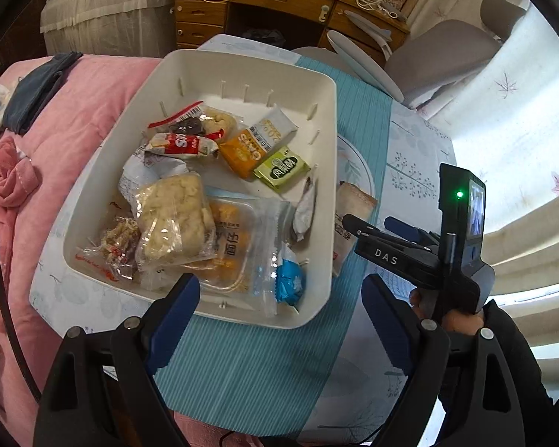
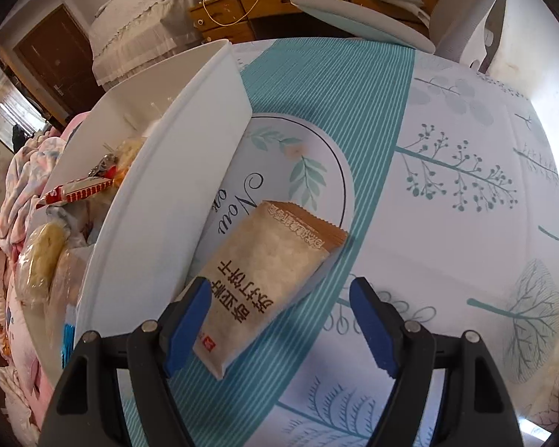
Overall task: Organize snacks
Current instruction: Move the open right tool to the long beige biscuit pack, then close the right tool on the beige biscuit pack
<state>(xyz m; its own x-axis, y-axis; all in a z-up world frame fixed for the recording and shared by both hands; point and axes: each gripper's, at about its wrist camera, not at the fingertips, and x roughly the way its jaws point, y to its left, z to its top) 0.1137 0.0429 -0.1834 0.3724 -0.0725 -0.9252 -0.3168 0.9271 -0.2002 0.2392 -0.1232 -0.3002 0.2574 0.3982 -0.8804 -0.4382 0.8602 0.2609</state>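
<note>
A white bin holds several wrapped snacks, among them an orange packet and a clear pack of pale biscuits. A tan cracker packet lies flat on the table beside the bin's wall; its end also shows in the left wrist view. My right gripper is open, low over the packet's near end, jaws either side of it. It also shows in the left wrist view. My left gripper is open and empty above the bin's near rim.
The table has a leaf-print cloth with a teal striped band. A pink quilt lies to the left. A grey chair and a wooden desk stand behind the table.
</note>
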